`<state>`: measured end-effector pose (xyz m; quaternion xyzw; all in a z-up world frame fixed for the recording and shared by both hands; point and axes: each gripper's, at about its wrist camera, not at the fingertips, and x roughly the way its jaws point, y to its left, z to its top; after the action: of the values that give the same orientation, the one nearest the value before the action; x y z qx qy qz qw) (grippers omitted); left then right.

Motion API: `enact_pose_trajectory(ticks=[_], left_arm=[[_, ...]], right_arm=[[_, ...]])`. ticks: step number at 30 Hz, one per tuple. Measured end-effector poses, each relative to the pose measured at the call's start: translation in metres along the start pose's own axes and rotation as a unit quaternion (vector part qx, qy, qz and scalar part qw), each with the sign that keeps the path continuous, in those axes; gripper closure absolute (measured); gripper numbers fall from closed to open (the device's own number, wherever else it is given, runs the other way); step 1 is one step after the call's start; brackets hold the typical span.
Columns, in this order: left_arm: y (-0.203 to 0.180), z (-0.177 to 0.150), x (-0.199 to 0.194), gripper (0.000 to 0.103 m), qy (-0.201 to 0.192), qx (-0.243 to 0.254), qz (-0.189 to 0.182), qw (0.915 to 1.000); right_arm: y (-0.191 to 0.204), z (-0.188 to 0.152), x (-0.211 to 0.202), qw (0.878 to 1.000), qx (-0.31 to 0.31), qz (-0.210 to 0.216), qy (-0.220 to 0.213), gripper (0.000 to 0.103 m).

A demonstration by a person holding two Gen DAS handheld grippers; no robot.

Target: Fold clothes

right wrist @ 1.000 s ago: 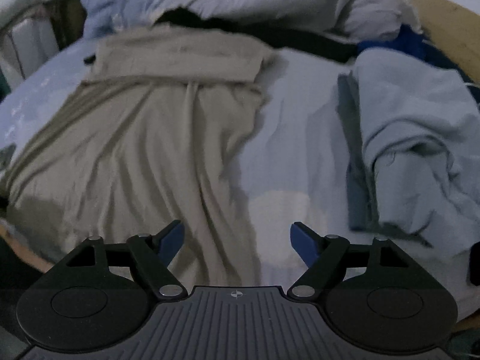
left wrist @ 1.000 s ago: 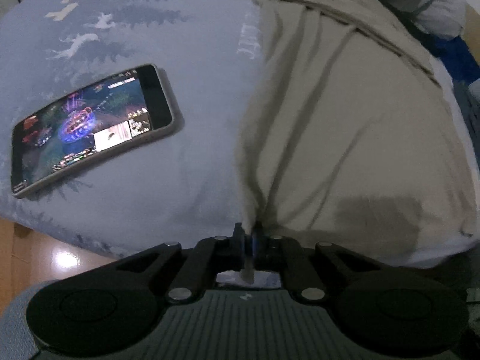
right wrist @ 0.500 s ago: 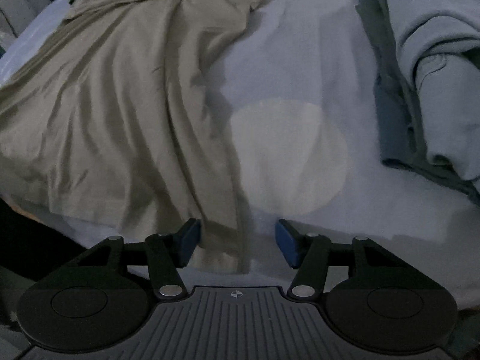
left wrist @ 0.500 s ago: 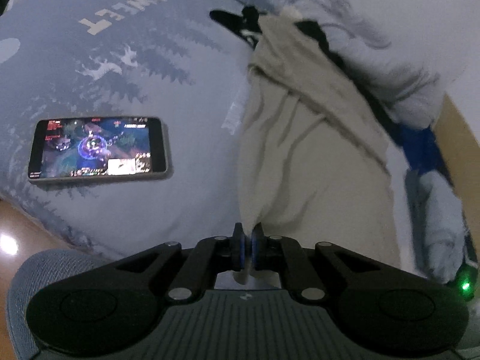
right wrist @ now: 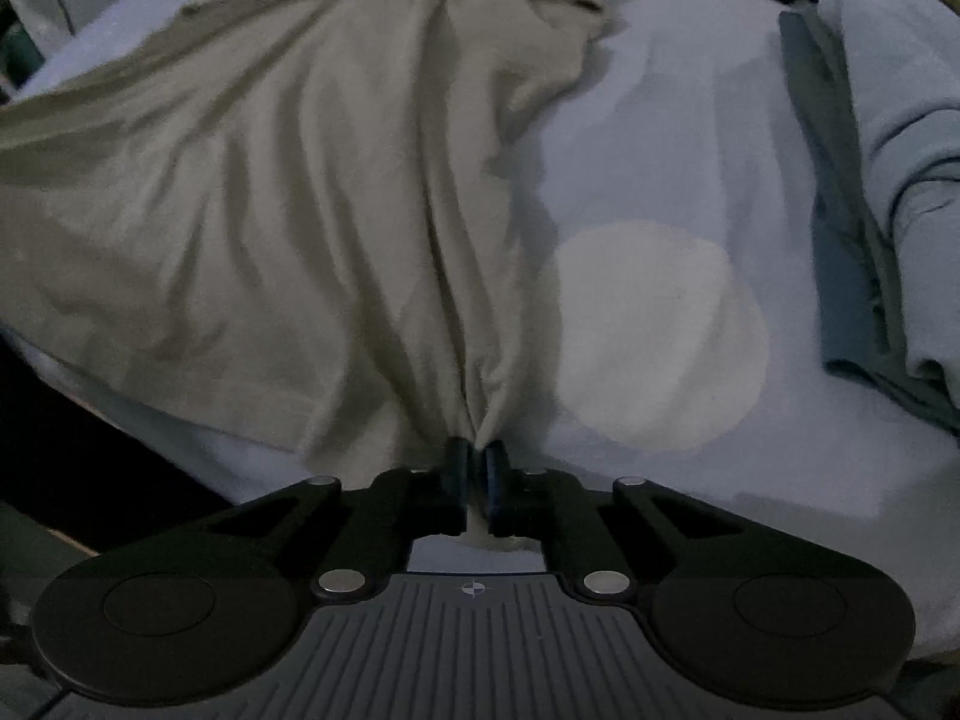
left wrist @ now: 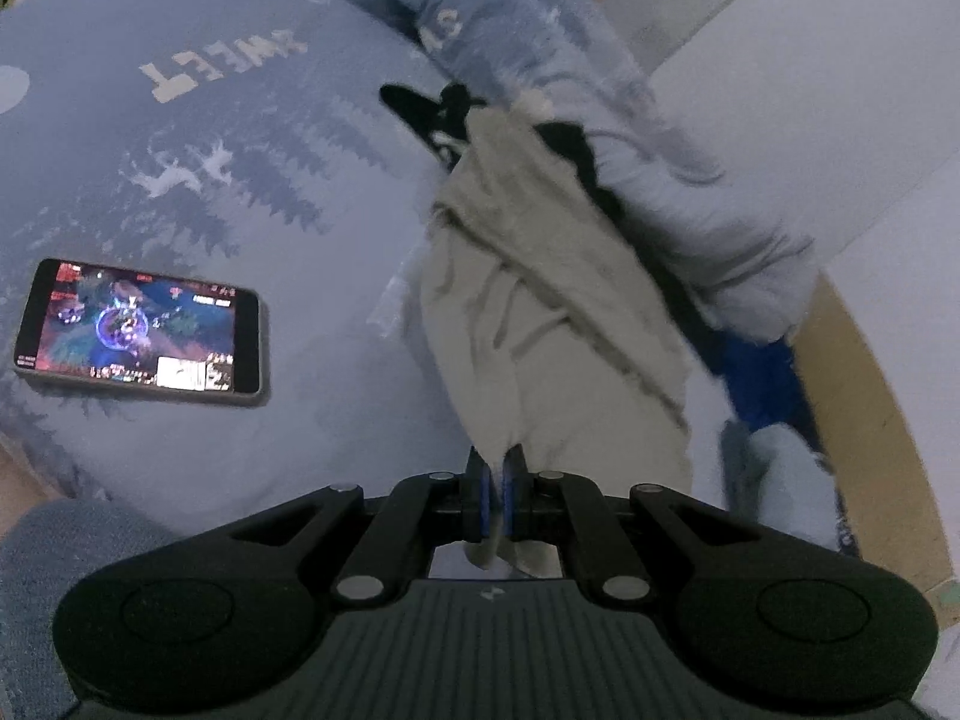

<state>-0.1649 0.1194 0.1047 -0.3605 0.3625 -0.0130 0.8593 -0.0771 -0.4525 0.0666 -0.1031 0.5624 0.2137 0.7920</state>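
Both claws are pinched right down on the beige garment [right wrist: 288,192]: the left gripper [left wrist: 493,501] has a bunched edge hanging up ahead of its tips, and the right gripper [right wrist: 476,483] nips a hem corner with the rest spread ahead across the pale blue bedsheet [right wrist: 660,150]. It looks thin, light and floppy, creasing into long soft folds, so I'd say corners and hems are the spots to grab. Phone [left wrist: 141,333] sits ahead-left of the left claw, well apart.

On my left wrist view, the blue bedsheet [left wrist: 180,192] shows pale letters upside down at ten o'clock, apparently "SWEET".
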Motion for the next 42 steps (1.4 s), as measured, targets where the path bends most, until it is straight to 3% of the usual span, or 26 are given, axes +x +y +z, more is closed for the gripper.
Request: enact_pose_trajectory(ticks=[12,24,33,38,42], left_arm=[[-0.003,-0.018,-0.040,0.097,-0.022,0.014,-0.018,0.9995],[-0.013,-0.038,-0.116,0.097,-0.072,0.014,-0.055,0.9958],[-0.027,-0.047,-0.184,0.097,-0.108,0.014,-0.104,0.9886],[-0.034,-0.046,-0.212,0.097,-0.126,0.002,-0.142,0.9819],[-0.024,-0.026,-0.200,0.097,-0.144,-0.030,-0.153,0.9771]], right_arm=[[0.012,0.001,-0.115,0.995,-0.015,0.009,-0.100,0.097],[0.026,-0.020,-0.200,0.991,-0.014,0.008,-0.131,0.097],[0.066,-0.064,-0.268,0.989,0.012,0.004,-0.149,0.097],[0.072,-0.085,-0.323,0.976,0.057,0.020,-0.209,0.097],[0.056,-0.080,-0.348,0.957,0.093,0.028,-0.274,0.102]])
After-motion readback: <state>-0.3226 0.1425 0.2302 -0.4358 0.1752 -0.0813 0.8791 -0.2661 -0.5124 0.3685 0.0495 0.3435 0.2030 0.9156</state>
